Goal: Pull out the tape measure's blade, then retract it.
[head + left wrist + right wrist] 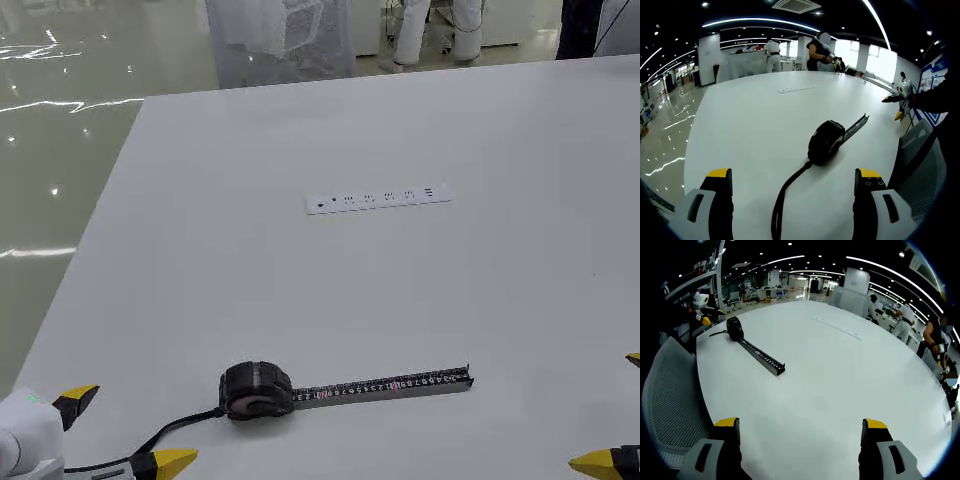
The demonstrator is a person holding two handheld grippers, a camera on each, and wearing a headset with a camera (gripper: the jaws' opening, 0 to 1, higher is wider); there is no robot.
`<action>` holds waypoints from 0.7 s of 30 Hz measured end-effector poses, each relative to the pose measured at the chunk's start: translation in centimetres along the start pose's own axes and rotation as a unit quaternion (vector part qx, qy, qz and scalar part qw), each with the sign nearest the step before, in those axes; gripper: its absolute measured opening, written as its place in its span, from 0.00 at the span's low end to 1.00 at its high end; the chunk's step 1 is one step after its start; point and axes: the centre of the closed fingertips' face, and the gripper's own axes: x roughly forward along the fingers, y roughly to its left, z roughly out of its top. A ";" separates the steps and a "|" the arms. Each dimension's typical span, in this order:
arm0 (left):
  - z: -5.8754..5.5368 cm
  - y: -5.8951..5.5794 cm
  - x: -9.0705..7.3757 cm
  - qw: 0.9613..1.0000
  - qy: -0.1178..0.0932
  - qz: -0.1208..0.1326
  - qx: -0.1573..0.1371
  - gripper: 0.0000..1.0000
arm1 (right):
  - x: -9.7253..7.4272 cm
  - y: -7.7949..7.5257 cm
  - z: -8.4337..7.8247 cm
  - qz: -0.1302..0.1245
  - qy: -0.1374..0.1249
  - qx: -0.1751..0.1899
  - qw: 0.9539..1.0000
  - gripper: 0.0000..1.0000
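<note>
Right claw point(801, 423) wide apart above white table point(850, 375); tape measure point(735, 327) well beyond, blade point(760, 356) out flat

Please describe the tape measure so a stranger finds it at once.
On the white table, look near the front edge. The tape measure is a round black case with its blade pulled out, unlike the flat white power strip farther back.

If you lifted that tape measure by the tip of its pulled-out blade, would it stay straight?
Probably not: the blade is a thin, narrow strip lying on the table. The black case looks chunky, so its weight would likely buckle the strip. Its rounded shape might let it roll.
</note>
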 end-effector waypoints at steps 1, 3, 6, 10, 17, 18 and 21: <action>-0.1 -0.1 0.0 1.000 0.002 -0.004 -0.001 0.99 | 0.0 -0.1 0.0 0.000 0.000 -0.002 1.000 0.99; -0.3 -0.1 -0.1 1.000 0.004 -0.004 0.002 0.99 | -0.1 -0.1 0.0 0.001 -0.001 -0.003 1.000 0.99; -0.4 0.1 -0.3 1.000 0.006 -0.002 0.003 0.99 | 0.0 -0.1 -0.3 0.005 0.002 -0.003 1.000 0.99; -0.4 0.3 -0.4 1.000 0.006 0.001 0.004 0.99 | 0.1 -0.5 -0.4 0.005 -0.006 -0.006 1.000 0.99; -0.7 0.3 -0.1 1.000 0.013 0.002 0.006 0.99 | -0.4 -1.3 -0.7 0.000 -0.001 0.003 1.000 0.99; -0.7 0.2 -0.1 1.000 0.016 -0.001 0.013 0.99 | -0.5 -1.4 -0.6 -0.001 -0.001 0.002 1.000 0.99; -0.3 -0.1 -0.2 1.000 0.009 -0.010 0.011 0.99 | -0.5 -1.5 -0.6 -0.001 -0.001 0.001 1.000 0.99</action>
